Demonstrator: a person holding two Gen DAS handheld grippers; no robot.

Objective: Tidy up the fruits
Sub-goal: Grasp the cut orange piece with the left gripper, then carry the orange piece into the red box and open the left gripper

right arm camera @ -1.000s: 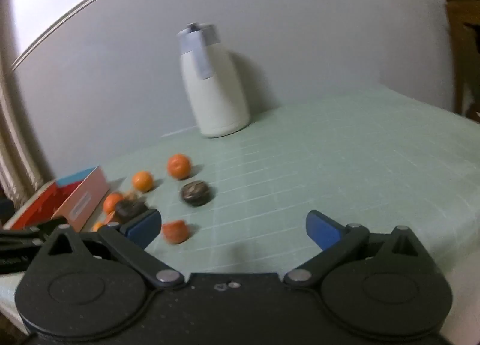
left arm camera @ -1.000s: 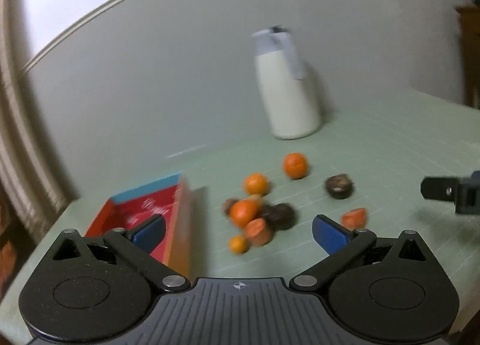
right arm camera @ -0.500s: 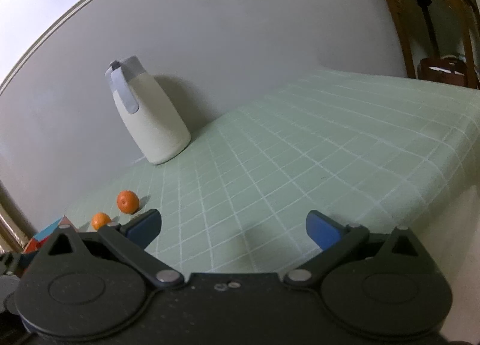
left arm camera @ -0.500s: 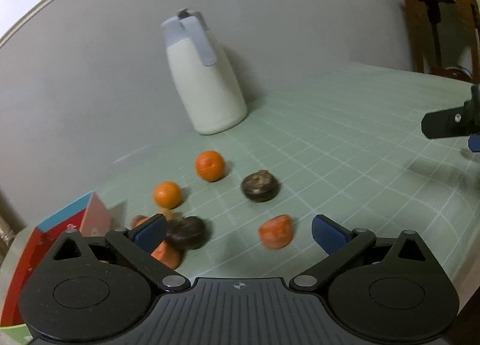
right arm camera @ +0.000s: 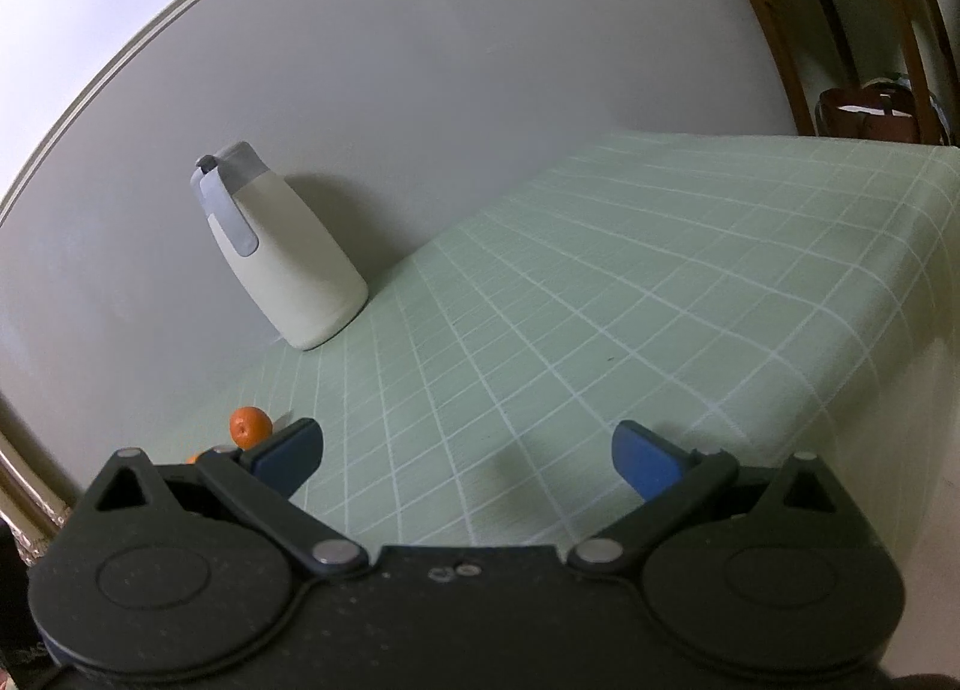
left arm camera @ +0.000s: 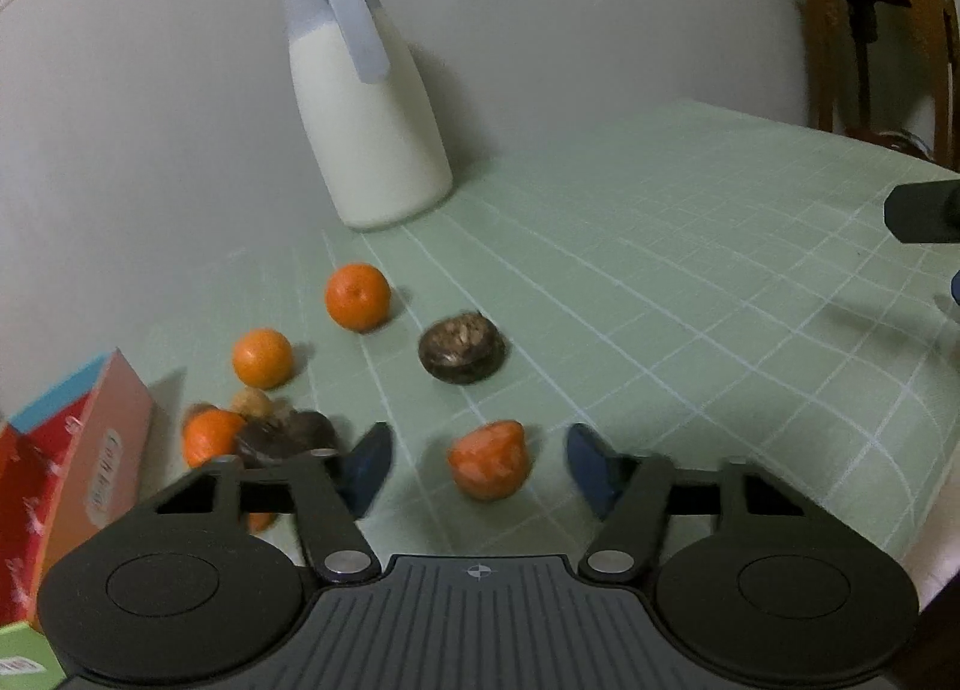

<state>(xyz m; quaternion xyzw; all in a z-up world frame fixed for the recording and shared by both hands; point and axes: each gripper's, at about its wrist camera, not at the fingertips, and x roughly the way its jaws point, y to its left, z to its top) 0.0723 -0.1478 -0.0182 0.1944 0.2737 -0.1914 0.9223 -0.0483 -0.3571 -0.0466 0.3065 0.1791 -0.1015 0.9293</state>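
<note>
So far nothing looks sorted: every fruit lies loose on the green checked tabletop (left arm camera: pixel 690 270), so the job seems barely begun. Nearest, the left claw (left arm camera: pixel 477 465) is spread wide around a reddish-orange fruit (left arm camera: pixel 489 465), its pads apart from it on both sides. Left of that, a red box (left arm camera: pixel 90 474) stands beside a small heap of an orange (left arm camera: pixel 207 438) and a dark fruit (left arm camera: pixel 288 438). Further back lie two more oranges (left arm camera: pixel 262 358) (left arm camera: pixel 357 296) and a brown fruit (left arm camera: pixel 461 355), then the white jug (left arm camera: pixel 366 132) by the wall.

Only the left view shows the heap and box. The right claw (right arm camera: pixel 468 459), spread and empty, faces bare cloth, with one orange (right arm camera: pixel 249 426) at its left.
</note>
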